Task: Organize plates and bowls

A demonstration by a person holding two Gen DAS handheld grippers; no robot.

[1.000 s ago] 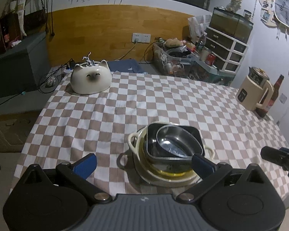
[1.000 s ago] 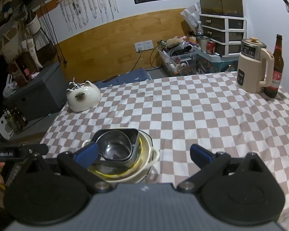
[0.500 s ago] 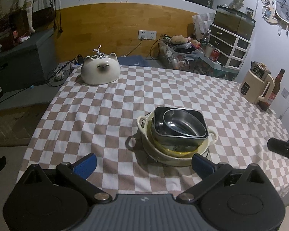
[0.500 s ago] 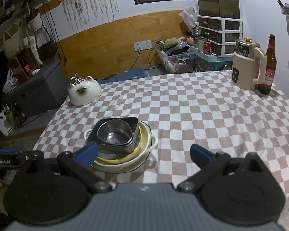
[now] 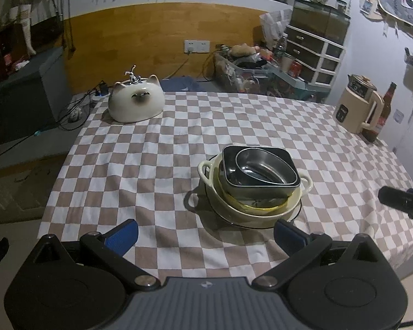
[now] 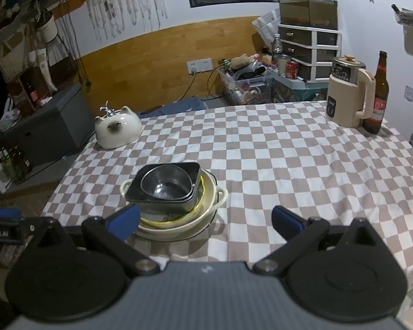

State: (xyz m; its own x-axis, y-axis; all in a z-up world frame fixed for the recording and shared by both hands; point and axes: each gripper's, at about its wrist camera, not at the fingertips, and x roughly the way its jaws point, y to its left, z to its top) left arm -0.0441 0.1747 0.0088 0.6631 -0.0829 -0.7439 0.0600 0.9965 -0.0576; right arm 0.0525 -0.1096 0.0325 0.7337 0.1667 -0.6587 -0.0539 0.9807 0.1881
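Observation:
A stack of dishes sits on the checked tablecloth (image 5: 157, 148): a steel bowl (image 5: 264, 169) nests in a dark square dish (image 5: 234, 159), inside a cream two-handled bowl (image 5: 250, 209), on a glass plate (image 5: 294, 217). The same steel bowl (image 6: 165, 187), cream bowl (image 6: 209, 206) and cloth (image 6: 289, 159) appear in the right wrist view. My left gripper (image 5: 206, 235) is open and empty, back from the stack near the table's front edge. My right gripper (image 6: 206, 218) is open and empty too, its left fingertip in front of the stack.
A white cat-face ceramic dish (image 5: 136, 101) stands at the far left corner. A cream kettle (image 6: 347, 99) and a brown bottle (image 6: 378, 93) stand at the far right. Beyond the table are a drawer unit (image 6: 308, 46), clutter and a grey cabinet (image 6: 44, 132).
Both grippers have pulled back and up from the stack, which now looks smaller and farther off. The dishes have not moved. Both grippers stay open.

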